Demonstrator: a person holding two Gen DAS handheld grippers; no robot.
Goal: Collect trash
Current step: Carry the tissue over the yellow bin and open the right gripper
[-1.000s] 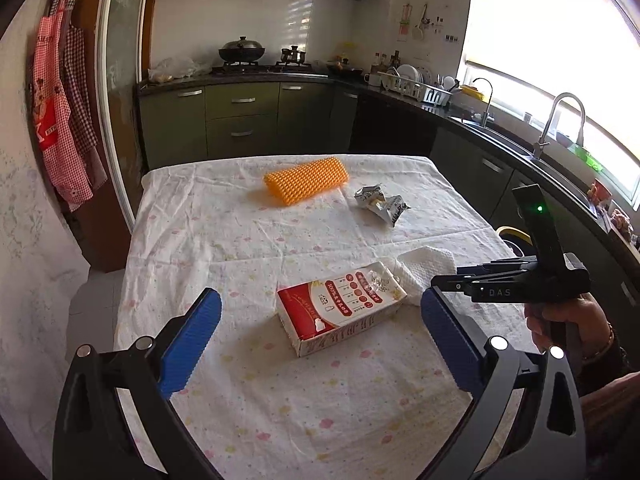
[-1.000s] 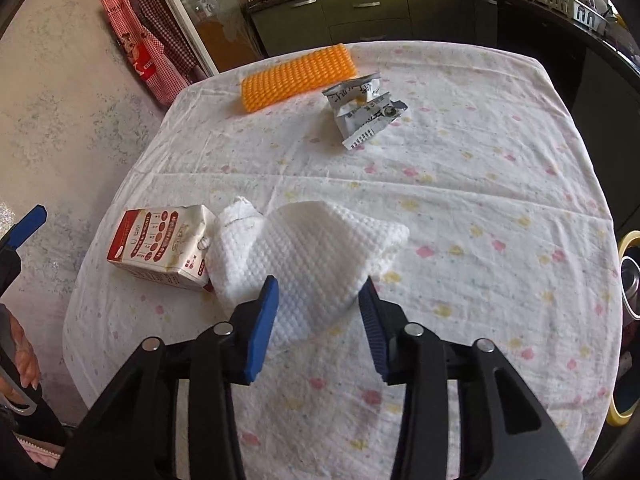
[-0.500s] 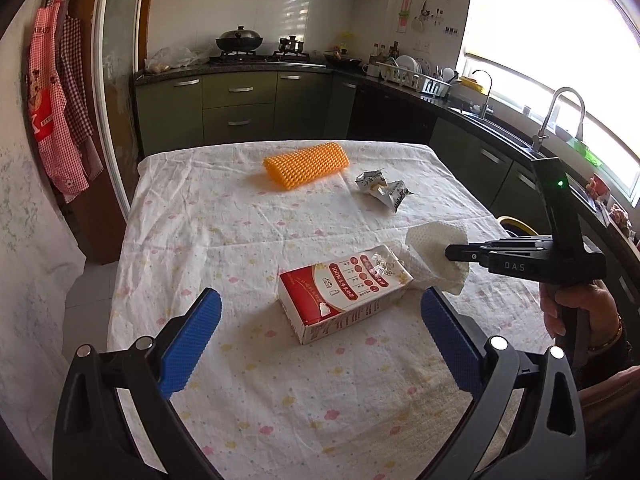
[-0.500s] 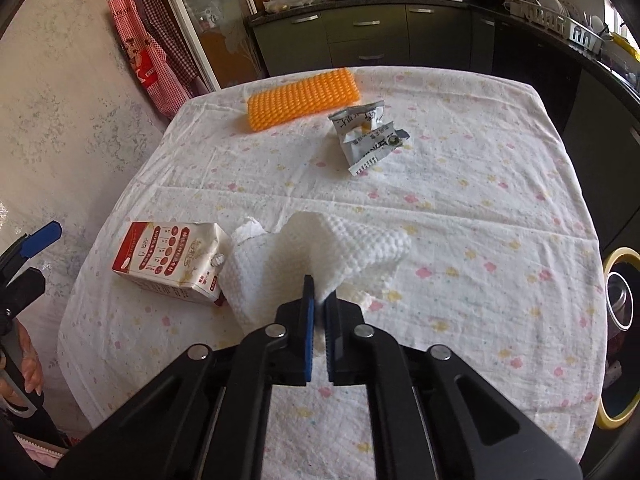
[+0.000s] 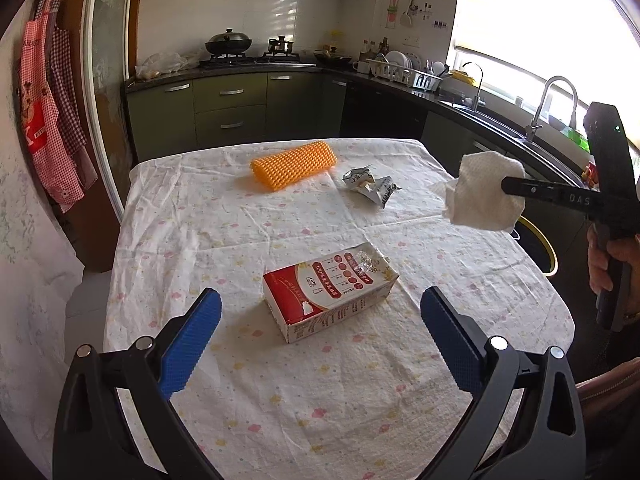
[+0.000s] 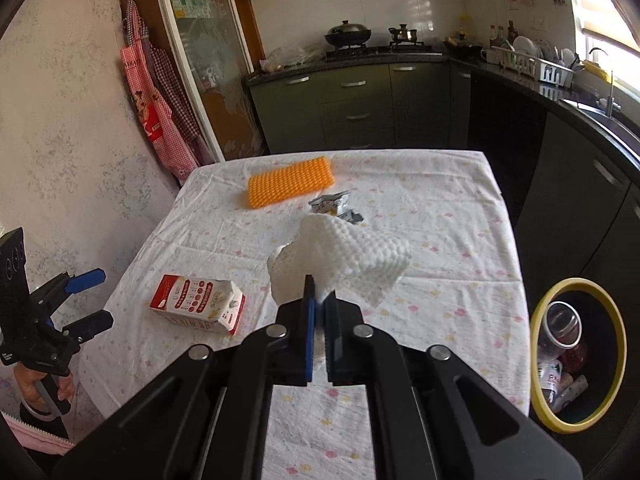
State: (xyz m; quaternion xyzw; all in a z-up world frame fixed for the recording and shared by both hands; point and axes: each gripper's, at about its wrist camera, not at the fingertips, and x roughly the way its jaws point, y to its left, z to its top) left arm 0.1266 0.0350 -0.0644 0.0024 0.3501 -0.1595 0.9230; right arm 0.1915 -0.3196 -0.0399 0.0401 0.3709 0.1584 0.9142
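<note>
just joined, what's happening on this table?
A person is clearing trash with two handheld grippers. The right gripper is shut on a white paper towel, held up off the tablecloth. The bin with a yellow rim stands on the floor at the table's right side, already holding trash. The left gripper is open and empty, near the milk carton. An orange mat and a crumpled wrapper lie farther back.
</note>
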